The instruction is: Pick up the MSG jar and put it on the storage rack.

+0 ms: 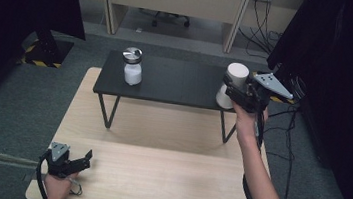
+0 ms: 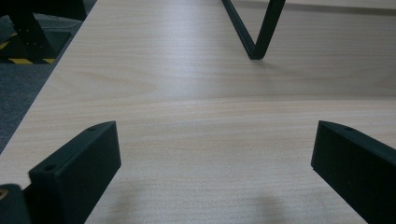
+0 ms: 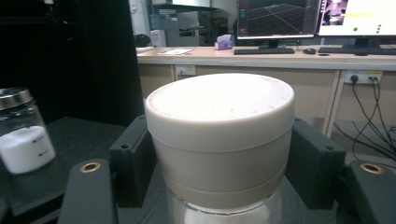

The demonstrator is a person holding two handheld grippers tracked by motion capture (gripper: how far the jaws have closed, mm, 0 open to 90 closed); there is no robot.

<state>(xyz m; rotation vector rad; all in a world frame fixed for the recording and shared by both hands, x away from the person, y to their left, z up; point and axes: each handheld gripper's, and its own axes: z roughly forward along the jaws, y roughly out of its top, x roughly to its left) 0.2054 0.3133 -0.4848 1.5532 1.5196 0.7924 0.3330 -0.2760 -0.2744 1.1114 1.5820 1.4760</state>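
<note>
A glass jar with a wide off-white lid (image 1: 233,83) is at the right end of the low black shelf (image 1: 176,82). My right gripper (image 1: 230,89) is shut on it, one jaw on each side of the lid (image 3: 219,135). White contents show through the glass under the lid. I cannot tell whether its base touches the shelf. A second jar (image 1: 132,67) with a silver lid and white contents stands upright at the shelf's left end, seen as the jar (image 3: 21,133) in the right gripper view. My left gripper (image 1: 82,159) rests open on the wooden table (image 1: 156,172) with nothing between its jaws (image 2: 215,158).
The black shelf stands on thin hairpin legs (image 2: 254,32) on the far half of the wooden table. Black curtains hang at both sides. Cables (image 1: 287,127) trail on the floor at the right. A desk (image 3: 261,56) with monitors is behind.
</note>
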